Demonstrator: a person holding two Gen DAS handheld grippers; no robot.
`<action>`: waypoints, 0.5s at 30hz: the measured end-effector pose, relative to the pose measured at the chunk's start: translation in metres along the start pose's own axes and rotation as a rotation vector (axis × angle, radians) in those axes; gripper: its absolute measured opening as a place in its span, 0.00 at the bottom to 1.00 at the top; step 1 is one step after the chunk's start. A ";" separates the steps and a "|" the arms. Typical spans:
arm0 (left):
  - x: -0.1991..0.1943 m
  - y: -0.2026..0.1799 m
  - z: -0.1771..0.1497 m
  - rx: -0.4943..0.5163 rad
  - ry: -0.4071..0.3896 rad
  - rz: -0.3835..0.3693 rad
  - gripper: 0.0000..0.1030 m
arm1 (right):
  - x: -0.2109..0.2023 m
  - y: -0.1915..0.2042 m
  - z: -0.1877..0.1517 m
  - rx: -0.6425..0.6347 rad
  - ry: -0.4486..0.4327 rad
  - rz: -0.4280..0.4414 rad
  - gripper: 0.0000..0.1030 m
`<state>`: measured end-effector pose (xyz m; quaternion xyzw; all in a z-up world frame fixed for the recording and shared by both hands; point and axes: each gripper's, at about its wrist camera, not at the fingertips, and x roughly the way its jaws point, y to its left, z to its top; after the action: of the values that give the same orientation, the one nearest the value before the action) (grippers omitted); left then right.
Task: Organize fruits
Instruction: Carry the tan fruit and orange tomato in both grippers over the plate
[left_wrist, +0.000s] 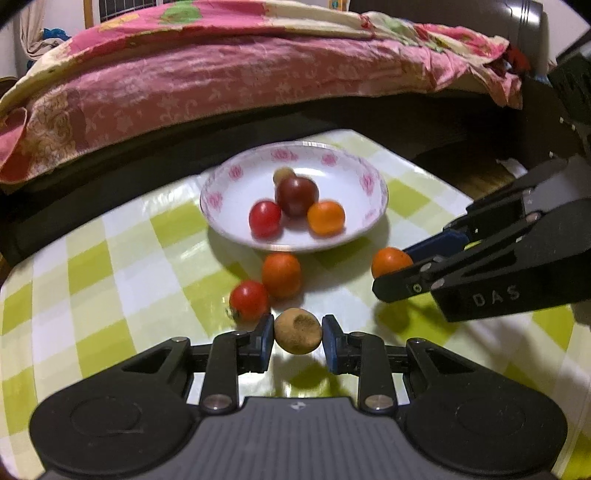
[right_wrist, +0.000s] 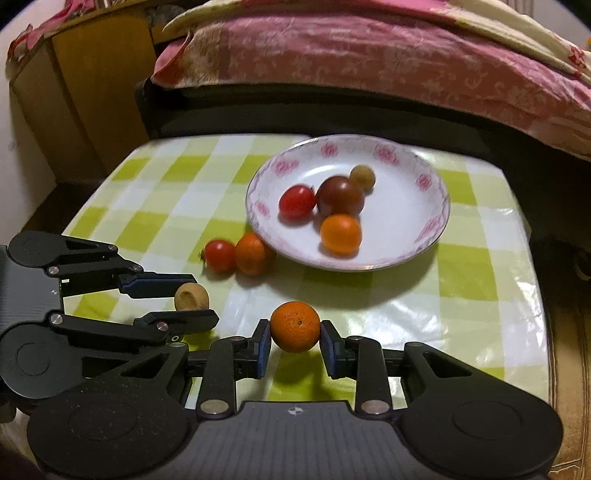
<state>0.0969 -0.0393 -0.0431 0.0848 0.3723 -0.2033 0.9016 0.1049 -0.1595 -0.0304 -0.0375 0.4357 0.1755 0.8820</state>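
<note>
Green-and-white checked plastic cloth covers the bench (right_wrist: 480, 280), and on it, at about twelve o'clock from both grippers, sits the shallow white plate with pink flower print (right_wrist: 424, 162). It already carries four small fruits: a dark maroon tomato (right_wrist: 340, 195), a red cherry tomato (right_wrist: 296, 202), an orange one (right_wrist: 340, 234) and a small tan fruit (right_wrist: 362, 177) at the far side.

Both tools look loaded. The right gripper (right_wrist: 295, 343) has its blue pads against the sides of a round orange citrus with dimpled skin (right_wrist: 295, 326); the left gripper (left_wrist: 298, 341) is clamped on a brown, rough-skinned round fruit (left_wrist: 298, 331). Each seems raised off the cloth, judging by the shadow beneath.

The relation that matters: the plate lies straight ahead of each held fruit, and neither fruit has a long axis to mind. From the left gripper, two loose fruits, an orange tomato (left_wrist: 281, 275) and a red one (left_wrist: 248, 300), sit at eleven o'clock between it and the plate rim, so its path should probably pass over them. The right gripper's route looks open, and it seems somewhat nearer the rim.

The left wrist view shows the right tool side-on at three o'clock; the right wrist view shows the brown fruit's dented face at nine o'clock.
</note>
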 end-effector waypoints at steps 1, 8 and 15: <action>0.001 0.000 0.003 0.002 -0.006 0.000 0.36 | -0.001 -0.001 0.002 0.005 -0.006 -0.002 0.23; 0.011 0.002 0.024 0.010 -0.038 0.018 0.36 | 0.002 -0.006 0.019 0.027 -0.056 -0.030 0.23; 0.027 0.011 0.039 -0.009 -0.054 0.037 0.36 | 0.013 -0.013 0.030 0.040 -0.071 -0.064 0.23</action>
<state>0.1441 -0.0497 -0.0348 0.0819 0.3470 -0.1870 0.9154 0.1395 -0.1619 -0.0232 -0.0275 0.4063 0.1397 0.9026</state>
